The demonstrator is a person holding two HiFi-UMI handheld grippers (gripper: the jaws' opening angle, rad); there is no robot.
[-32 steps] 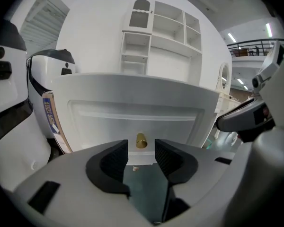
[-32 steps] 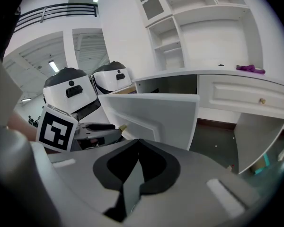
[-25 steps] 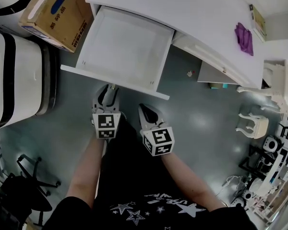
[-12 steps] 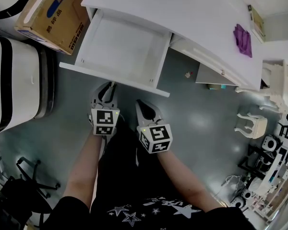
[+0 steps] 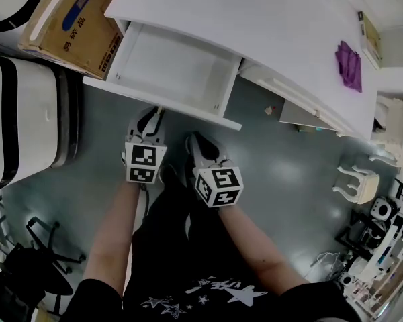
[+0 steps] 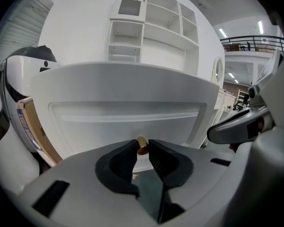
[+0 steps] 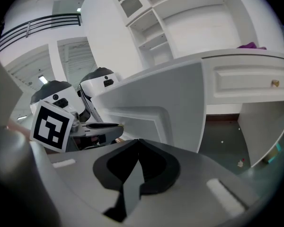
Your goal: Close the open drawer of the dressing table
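The white dressing table (image 5: 255, 19) has its left drawer (image 5: 174, 69) pulled out, empty inside. The drawer front (image 6: 128, 117) fills the left gripper view. My left gripper (image 6: 142, 144) is shut on the drawer's small brass knob (image 6: 141, 145). In the head view that left gripper (image 5: 154, 115) sits against the drawer front's lower edge. My right gripper (image 5: 193, 138) hovers just to its right, short of the drawer front (image 7: 170, 108). In the right gripper view the right gripper (image 7: 138, 141) is shut with nothing between its jaws.
A cardboard box (image 5: 74, 19) leans beside the drawer's left side, and a white and black appliance (image 5: 20, 113) stands further left. A purple cloth (image 5: 350, 64) lies on the tabletop. A closed drawer with a brass knob (image 7: 275, 83) is to the right. A white stool (image 5: 356, 180) stands at right.
The drawer has slid partway in under the tabletop. Both grippers have moved toward the table with it, the left one staying at the knob.
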